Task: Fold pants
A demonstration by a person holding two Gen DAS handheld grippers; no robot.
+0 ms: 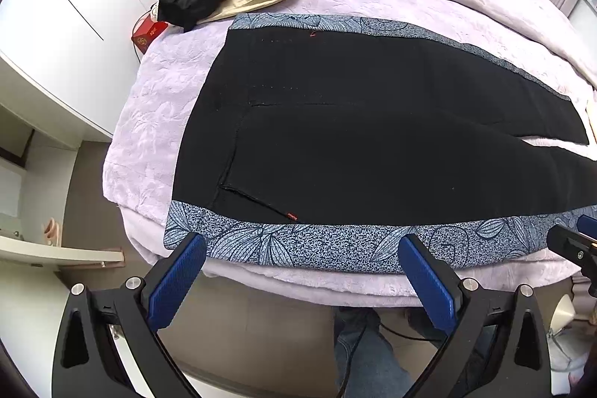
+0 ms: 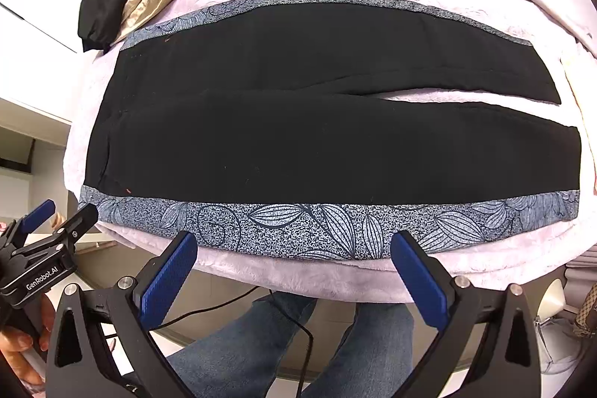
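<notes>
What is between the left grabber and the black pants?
In the left wrist view, a strip of blue leaf-patterned cloth lies between the left gripper and the black pants.

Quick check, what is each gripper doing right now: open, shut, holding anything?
Left gripper: open, holding nothing, short of the flat black fabric pants.
Right gripper: open, holding nothing, at the near edge of the blue leaf-patterned cloth.
</notes>
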